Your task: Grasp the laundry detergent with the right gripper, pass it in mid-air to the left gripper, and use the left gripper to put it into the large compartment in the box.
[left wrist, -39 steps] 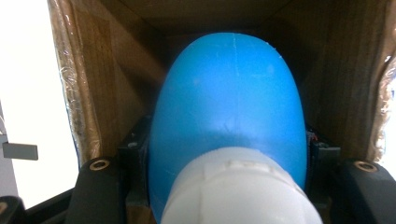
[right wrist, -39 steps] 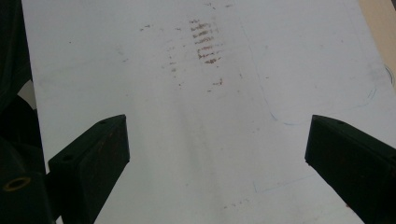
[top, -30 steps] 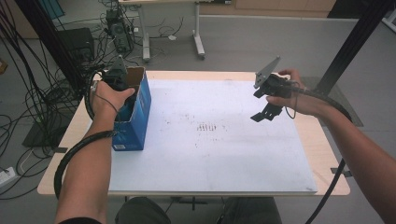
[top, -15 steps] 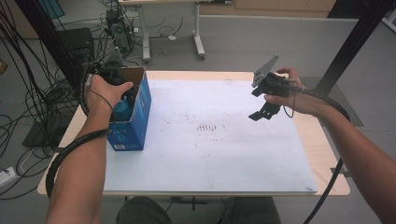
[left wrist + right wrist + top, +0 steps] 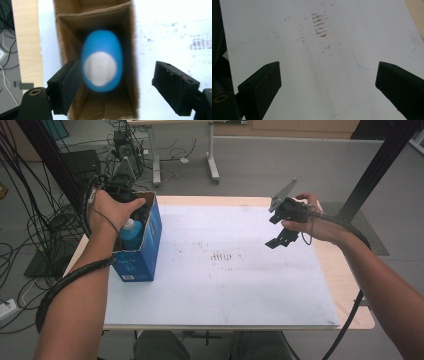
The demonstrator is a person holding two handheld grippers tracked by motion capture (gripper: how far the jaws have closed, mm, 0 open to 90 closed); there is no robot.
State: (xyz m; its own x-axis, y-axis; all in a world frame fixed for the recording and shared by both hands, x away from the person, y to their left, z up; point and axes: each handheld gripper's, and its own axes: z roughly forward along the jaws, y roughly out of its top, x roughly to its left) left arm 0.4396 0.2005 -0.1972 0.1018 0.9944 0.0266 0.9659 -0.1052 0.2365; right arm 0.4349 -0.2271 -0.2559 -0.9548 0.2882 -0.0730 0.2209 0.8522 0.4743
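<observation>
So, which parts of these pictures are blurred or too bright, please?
Left gripper view: the blue bottle inside the cardboard box is soft and blurred, and the white sheet is overexposed near the top. Right gripper view: evenly lit, faint smudges sharp. High view: sharp, soft light, weak shadows under the right hand-held gripper.

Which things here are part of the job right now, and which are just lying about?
In the job:
- blue bottle, standing in the box
- open blue cardboard box
- left gripper, jaws open around the bottle top

Lying about:
- white sheet with brown smudges
- right gripper, open over the sheet
</observation>
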